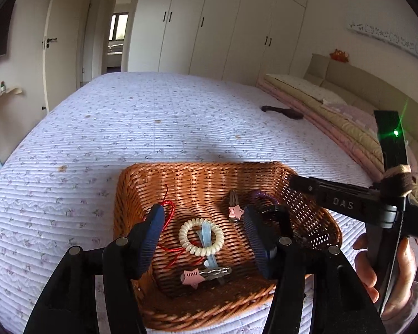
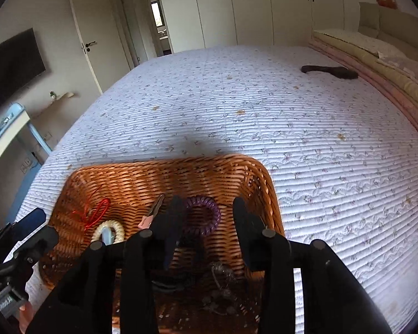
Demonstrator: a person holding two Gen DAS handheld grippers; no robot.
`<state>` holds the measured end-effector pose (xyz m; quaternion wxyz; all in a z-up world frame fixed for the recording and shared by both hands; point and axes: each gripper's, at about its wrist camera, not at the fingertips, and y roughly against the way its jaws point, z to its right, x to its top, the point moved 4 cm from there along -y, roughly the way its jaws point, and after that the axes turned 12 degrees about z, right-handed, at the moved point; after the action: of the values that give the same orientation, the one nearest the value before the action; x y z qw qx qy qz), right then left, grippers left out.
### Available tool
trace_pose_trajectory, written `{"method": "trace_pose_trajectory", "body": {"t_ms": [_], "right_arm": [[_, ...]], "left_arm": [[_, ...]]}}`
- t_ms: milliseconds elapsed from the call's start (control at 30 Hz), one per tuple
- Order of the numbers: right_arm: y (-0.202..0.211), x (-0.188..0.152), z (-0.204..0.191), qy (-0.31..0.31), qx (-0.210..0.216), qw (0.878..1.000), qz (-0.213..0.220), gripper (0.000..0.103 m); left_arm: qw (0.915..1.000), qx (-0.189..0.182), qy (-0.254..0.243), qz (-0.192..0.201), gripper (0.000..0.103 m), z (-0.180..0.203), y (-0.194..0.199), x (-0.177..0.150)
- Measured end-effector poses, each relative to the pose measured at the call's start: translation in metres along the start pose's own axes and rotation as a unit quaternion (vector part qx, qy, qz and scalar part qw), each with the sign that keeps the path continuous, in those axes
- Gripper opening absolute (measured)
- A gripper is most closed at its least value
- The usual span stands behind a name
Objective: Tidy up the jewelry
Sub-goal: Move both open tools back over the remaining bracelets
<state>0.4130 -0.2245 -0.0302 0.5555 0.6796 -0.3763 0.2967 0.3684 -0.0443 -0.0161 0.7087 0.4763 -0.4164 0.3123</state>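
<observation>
Both the left gripper (image 1: 203, 239) and right gripper (image 2: 206, 220) hang half-open and empty over the basket (image 1: 197, 172); closing carelessly could snag the red cord (image 1: 168, 214).

Premises: a bedroom in a private home. A wide bed (image 2: 237, 105) under a quilted, flower-printed cover fills the room. At its head end stand a padded headboard (image 1: 348, 83), a pillow (image 1: 306, 86) and folded blankets (image 1: 334, 128). Beyond the foot side of the bed, full-height white wardrobes (image 1: 223, 27) with dark handles line the far wall. Left of them an open white door (image 1: 61, 41) gives onto a passage with a window. A dark wall-mounted screen (image 2: 11, 66) hangs on the wall left of the bed.
</observation>
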Motion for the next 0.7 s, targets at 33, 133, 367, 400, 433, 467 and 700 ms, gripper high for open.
{"method": "trace_pose_trajectory", "body": {"t_ms": [33,133,367,400,433,467,700], "right_arm": [[0.004,-0.001,0.0,0.0,0.003,1.0,0.002,0.039],[0.025,-0.005,-0.003,0.009,0.007,1.0,0.02,0.039],[0.08,-0.017,-0.011,-0.004,0.038,0.998,0.05,0.04],[0.09,-0.02,-0.013,-0.004,0.043,0.998,0.055,0.04],[0.098,-0.023,-0.015,-0.002,0.047,0.997,0.058,0.04],[0.105,-0.026,-0.018,0.0,0.048,0.997,0.061,0.04],[0.158,-0.059,-0.041,0.04,0.045,0.995,0.082,0.04]], "left_arm": [[1.0,0.001,-0.001,0.002,0.06,0.0,0.004,0.0],[0.9999,0.005,-0.01,0.011,0.06,0.001,0.02,0.0],[0.9996,0.0,-0.004,0.026,0.06,-0.001,0.069,-0.007],[0.9996,-0.001,-0.004,0.029,0.06,-0.002,0.078,-0.009],[0.9995,-0.002,-0.003,0.031,0.06,-0.002,0.086,-0.012],[0.9995,-0.004,-0.003,0.032,0.06,-0.003,0.093,-0.015],[0.9995,-0.016,-0.006,0.026,0.06,-0.008,0.138,-0.04]]}}
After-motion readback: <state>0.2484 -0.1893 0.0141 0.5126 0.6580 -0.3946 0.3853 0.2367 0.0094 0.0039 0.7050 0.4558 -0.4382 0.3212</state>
